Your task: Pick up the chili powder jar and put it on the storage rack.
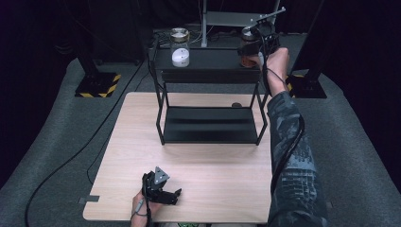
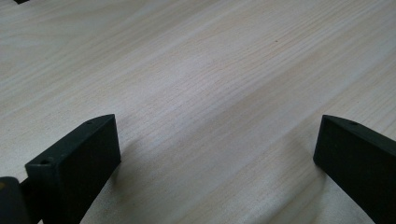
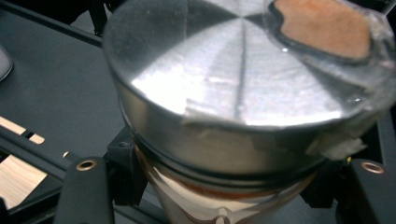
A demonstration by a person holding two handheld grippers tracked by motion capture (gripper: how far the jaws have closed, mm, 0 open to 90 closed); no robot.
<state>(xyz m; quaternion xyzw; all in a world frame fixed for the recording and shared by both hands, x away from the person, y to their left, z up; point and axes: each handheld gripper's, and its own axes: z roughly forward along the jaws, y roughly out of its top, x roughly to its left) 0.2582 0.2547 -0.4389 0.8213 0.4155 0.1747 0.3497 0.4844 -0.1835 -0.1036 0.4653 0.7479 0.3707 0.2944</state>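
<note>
Steel-lidded jar [image 3: 224,116] of brownish contents in right claw [image 3: 224,196]

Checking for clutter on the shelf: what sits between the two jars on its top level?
Nothing: in the high view, bare black shelf top separates the white-filled jar from the jar in the right tongs.

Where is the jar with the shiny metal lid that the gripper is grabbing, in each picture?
High view: the jar stands at the top shelf's right end, under the right gripper.
Left gripper view: bare wooden table between open jaws.
Right gripper view: the jar sits in the middle, jaws clamped below its lid.
Shared landmark: the black shelf.
</note>
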